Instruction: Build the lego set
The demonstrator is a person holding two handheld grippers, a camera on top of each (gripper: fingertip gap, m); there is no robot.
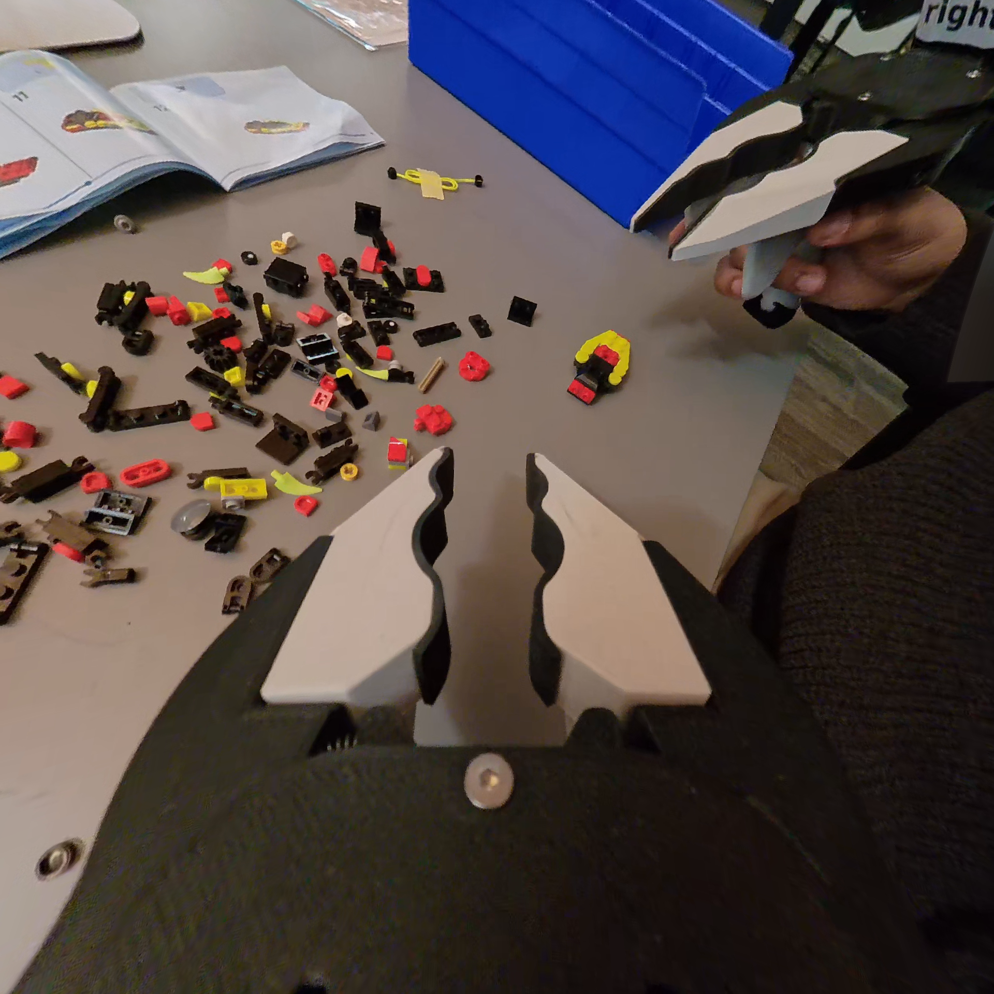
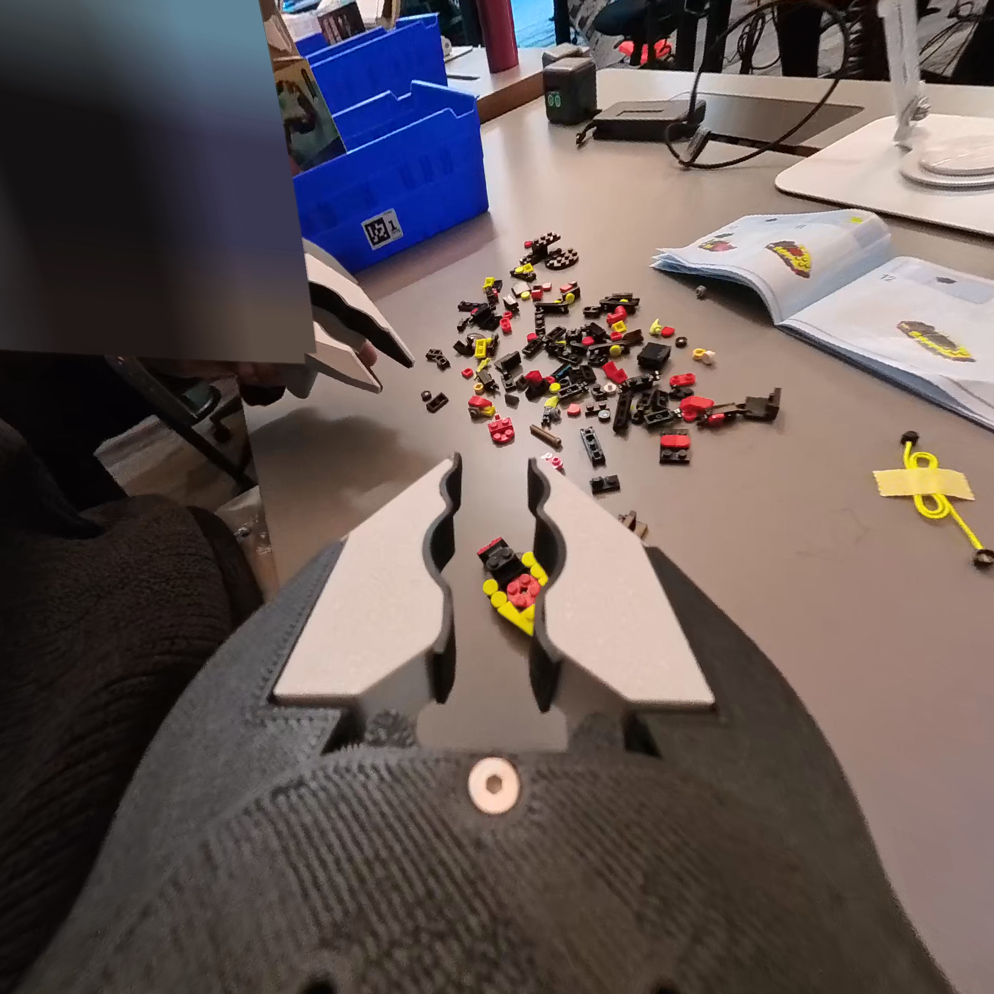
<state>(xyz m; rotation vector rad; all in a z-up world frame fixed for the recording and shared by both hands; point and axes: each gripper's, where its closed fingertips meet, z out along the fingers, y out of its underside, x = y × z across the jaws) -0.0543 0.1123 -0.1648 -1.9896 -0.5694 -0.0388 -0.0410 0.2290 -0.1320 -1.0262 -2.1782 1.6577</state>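
**Observer:** Log the jaws, both sides.

**Operator:** My left gripper point(image 1: 489, 457) hangs above the grey surface point(image 1: 618, 484) at lower centre of the left wrist view. Jaws parted, a moderate gap, nothing between them. My right gripper point(image 2: 495, 462) reads the same in its own view: jaws apart, empty, bare surface showing through the gap. In the left wrist view it sits at upper right, fingers close together at the tips there, and a hand point(image 1: 860, 258) grips its handle below.

**Observer:** Location of the build?

**Operator:** The small assembly point(image 2: 511, 586), yellow wedge with red and black bricks on top, lies on the surface and shows between my right fingers in the right wrist view. I cannot tell whether the fingers touch it. In the left wrist view it sits right of centre, apart from the rest.

**Observer:** Loose stock?

**Operator:** The scattered pile of black, red and yellow pieces point(image 1: 269, 376) fills the left half of the left wrist view. One red round piece point(image 1: 474, 366) and a red studded plate point(image 1: 433, 419) lie at its right edge, nearest the assembly.

**Observer:** Surroundings?

**Operator:** Open instruction booklet point(image 1: 188, 123) at upper left. Yellow cord with a strip of tape point(image 1: 433, 182) above the pile. Blue bin point(image 1: 565, 97) at top centre.
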